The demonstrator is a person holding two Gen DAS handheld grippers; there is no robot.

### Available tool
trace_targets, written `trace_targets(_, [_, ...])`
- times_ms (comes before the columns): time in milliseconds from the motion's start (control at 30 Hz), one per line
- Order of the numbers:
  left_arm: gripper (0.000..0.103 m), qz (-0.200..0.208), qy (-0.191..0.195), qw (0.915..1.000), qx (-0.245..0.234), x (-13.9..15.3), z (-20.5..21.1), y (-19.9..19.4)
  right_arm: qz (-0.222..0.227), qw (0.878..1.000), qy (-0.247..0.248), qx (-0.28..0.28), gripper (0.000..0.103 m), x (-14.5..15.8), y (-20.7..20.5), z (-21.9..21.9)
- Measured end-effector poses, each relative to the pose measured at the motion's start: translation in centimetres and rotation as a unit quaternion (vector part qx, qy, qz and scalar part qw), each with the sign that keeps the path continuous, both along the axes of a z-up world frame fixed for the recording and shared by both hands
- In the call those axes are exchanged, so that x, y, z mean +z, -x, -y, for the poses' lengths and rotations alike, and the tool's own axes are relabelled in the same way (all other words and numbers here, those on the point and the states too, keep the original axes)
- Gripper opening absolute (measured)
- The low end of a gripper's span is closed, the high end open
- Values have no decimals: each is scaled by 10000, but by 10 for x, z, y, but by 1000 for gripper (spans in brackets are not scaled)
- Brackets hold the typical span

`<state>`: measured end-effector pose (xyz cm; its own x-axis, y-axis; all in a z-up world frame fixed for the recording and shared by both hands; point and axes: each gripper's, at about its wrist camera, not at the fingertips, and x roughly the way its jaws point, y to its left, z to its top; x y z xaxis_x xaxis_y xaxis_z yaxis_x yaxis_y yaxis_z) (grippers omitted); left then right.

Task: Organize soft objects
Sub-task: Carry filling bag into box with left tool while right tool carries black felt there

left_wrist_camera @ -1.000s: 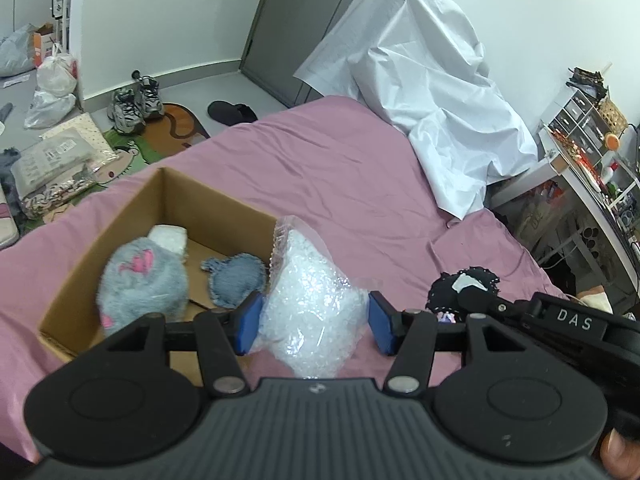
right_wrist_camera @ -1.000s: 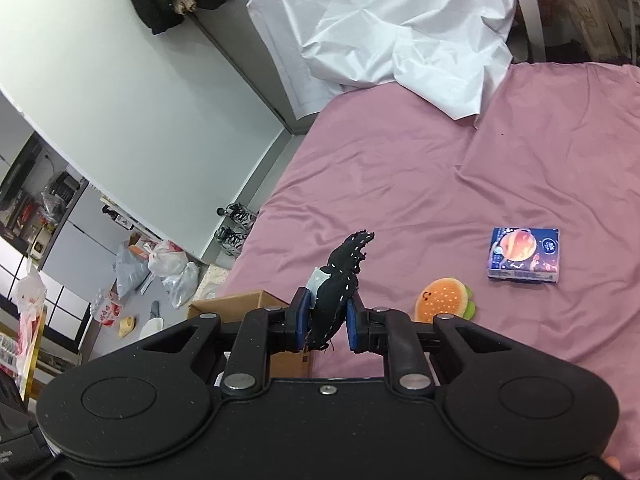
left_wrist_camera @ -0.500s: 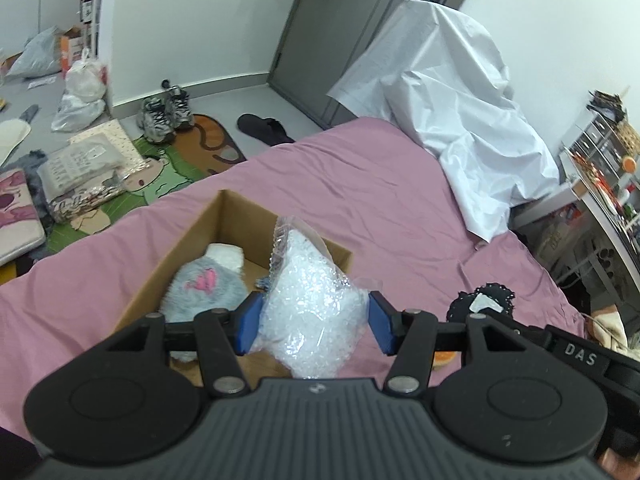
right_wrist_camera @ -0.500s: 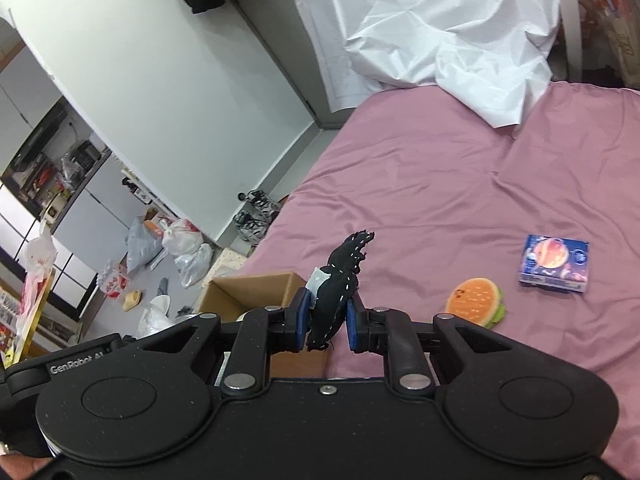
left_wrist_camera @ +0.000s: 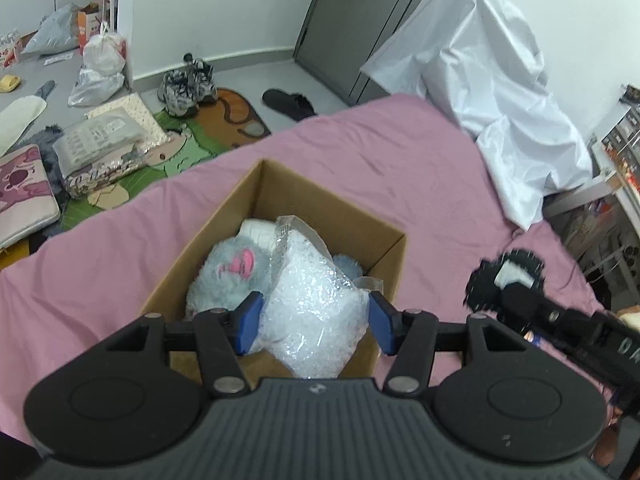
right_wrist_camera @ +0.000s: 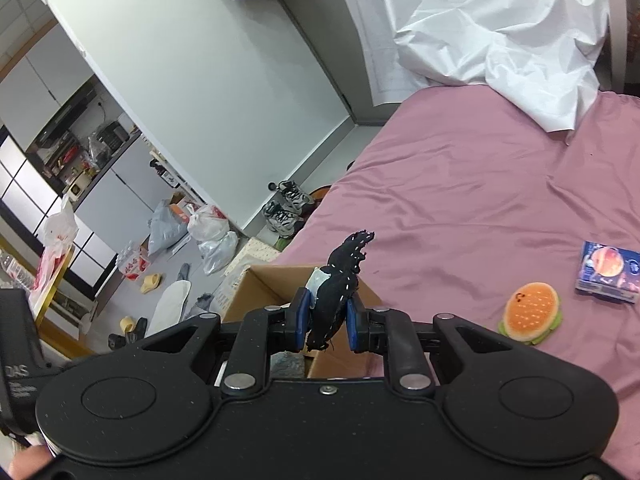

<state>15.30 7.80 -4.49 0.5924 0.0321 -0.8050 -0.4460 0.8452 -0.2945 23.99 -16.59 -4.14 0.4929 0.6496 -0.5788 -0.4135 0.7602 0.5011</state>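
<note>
Right wrist: burger plush [right_wrist_camera: 530, 313] beside blue box [right_wrist_camera: 608, 266]

A black fabric piece [right_wrist_camera: 340, 296] is clamped upright between the pads of the right gripper [right_wrist_camera: 325, 322], above a cardboard box [right_wrist_camera: 256, 292]. A burger toy [right_wrist_camera: 530, 312] is seen lying on the pink sheet [right_wrist_camera: 460, 184].

Right gripper [left_wrist_camera: 520, 300] body: "D", cut by the frame edge (rest unreadable)
Left gripper [right_wrist_camera: 24, 376] body: "DAS", smaller print below too blurred
</note>
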Motion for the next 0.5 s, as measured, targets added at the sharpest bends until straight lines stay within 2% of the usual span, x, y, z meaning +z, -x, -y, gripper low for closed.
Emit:
trace_targets(200, [59,-331,84,9994,-18,-17,-4,-3,-45,9999,36,99,19,-7,-1,-13])
trace_targets(267, [61,-280,116,9995,5,-17,-8,-3,-71,9999,20,138,19,-8,-2,-18])
trace_targets(333, [68,-245,178,9995,104,-15,-14,-1,-118,9998,-33,182,19,-10,-2,-23])
trace_targets(500, [70,-140,175,9994,277,-7,-28,-1,-148,9995,18,290,20,-15,-1,-38])
